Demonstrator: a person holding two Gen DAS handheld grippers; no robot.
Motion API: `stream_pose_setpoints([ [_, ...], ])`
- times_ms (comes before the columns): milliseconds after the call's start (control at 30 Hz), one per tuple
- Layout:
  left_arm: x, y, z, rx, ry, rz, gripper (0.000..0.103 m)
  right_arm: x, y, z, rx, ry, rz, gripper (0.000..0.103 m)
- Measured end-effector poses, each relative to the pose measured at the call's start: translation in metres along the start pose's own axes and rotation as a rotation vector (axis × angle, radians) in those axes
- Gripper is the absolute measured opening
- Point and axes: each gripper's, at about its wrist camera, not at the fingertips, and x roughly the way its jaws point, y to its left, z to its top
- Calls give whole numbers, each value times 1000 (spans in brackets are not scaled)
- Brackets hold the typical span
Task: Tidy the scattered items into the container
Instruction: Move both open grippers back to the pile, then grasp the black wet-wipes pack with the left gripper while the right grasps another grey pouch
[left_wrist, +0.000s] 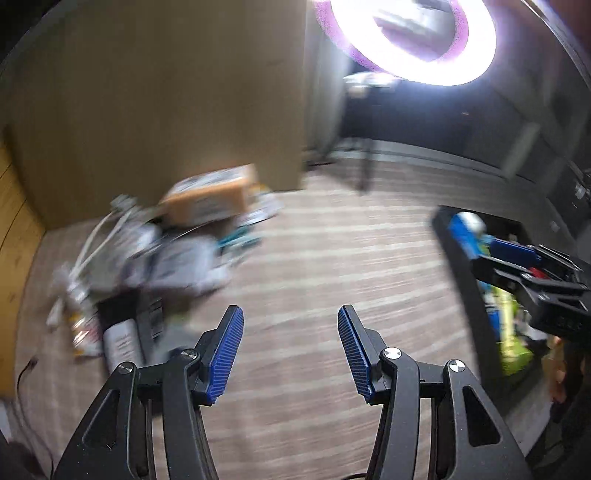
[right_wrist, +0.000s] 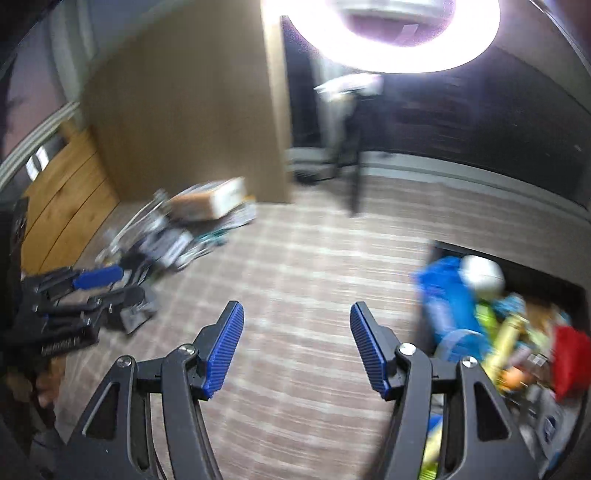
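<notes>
Left fingers (left_wrist: 290, 314): spread apart, blue pads bare, nothing between them, over striped carpet (left_wrist: 314, 258).
Right fingers (right_wrist: 297, 312): spread likewise, holding nothing, above the same carpet.
Scattered items (left_wrist: 159, 251): blurred heap of papers, cables and packets, ahead and left of both pairs of fingers, on the floor beside a wooden panel (left_wrist: 166, 110).
Cardboard box (left_wrist: 214, 197): at the far edge of that heap, orange-brown with white labels.
Container (right_wrist: 554, 284): dark bin, right of the right fingers, already holding blue, yellow-green, white and red things.
Ring light (right_wrist: 388, 44): glaring, far ahead and above.
</notes>
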Motion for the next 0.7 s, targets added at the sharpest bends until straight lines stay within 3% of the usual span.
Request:
stream_pose_setpoints([
  [300,11,127,-44,-230,96,103,50,74,102,-2,-172,158,173,59],
  [500,23,158,-50,-298,141,106,52,112,156,-1,-290,235,229,59],
  [600,33,165,-43,-309,162,95,54,124,181,4,-376,259,252,70],
  [700,47,168,-34,-324,198,55,56,135,201,5,-468,265,247,70],
])
